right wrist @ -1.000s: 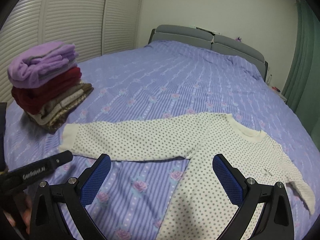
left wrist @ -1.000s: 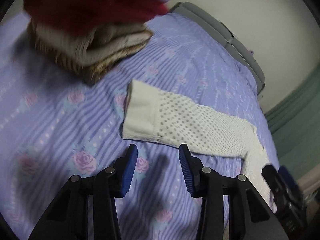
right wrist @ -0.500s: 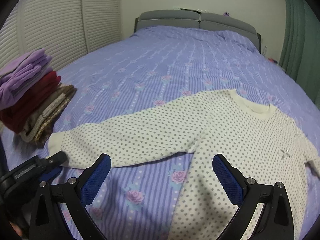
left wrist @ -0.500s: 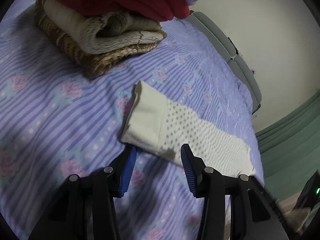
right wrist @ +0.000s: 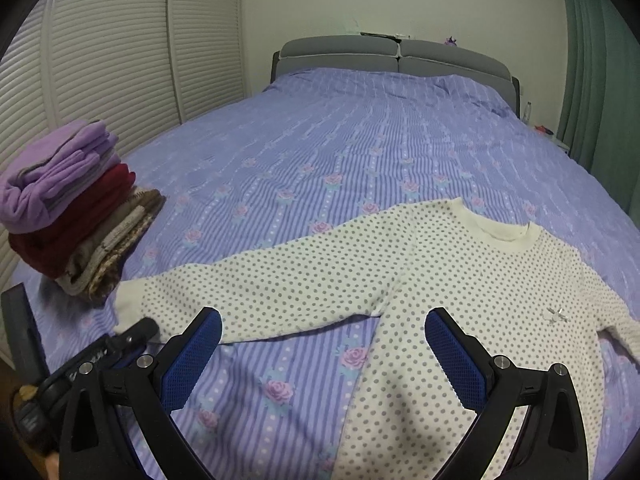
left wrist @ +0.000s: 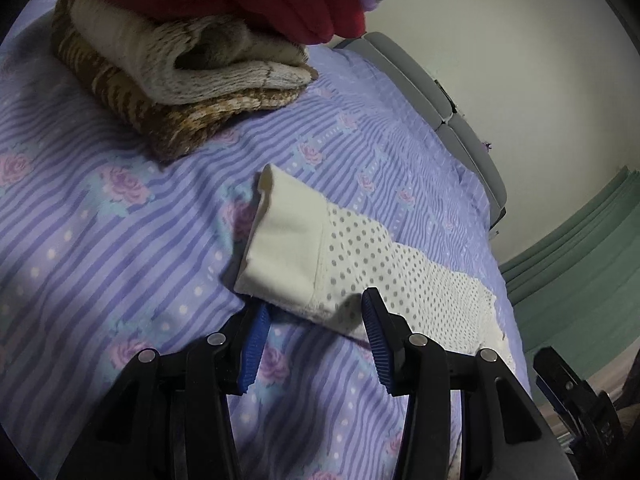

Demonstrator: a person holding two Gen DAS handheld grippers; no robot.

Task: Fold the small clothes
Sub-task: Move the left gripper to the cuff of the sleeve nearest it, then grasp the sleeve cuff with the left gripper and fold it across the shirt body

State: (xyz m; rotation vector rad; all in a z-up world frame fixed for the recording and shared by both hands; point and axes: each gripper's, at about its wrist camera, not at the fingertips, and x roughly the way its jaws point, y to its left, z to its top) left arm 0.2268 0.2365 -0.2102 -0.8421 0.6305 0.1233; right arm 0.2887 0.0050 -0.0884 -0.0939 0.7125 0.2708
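Note:
A cream sweater with grey dots [right wrist: 460, 276] lies flat, front up, on the bed, one sleeve stretched to the left. The sleeve's plain cream cuff [left wrist: 284, 248] fills the left wrist view. My left gripper [left wrist: 314, 312] is open, its blue pads at either side of the cuff's near edge, low over the bedspread. It also shows in the right wrist view [right wrist: 132, 334] at the cuff. My right gripper [right wrist: 324, 344] is wide open and empty, above the bedspread near the sweater's armpit.
A stack of folded clothes [right wrist: 68, 208], purple on red on beige and brown, stands at the bed's left edge, close to the cuff [left wrist: 188, 76]. The purple floral bedspread [right wrist: 360, 152] reaches back to a grey headboard [right wrist: 400, 54]. Green curtains hang at the right.
My left gripper has moved forward and down to the sleeve cuff, its pads now around the cuff's near edge. My right gripper has drifted slightly, still open.

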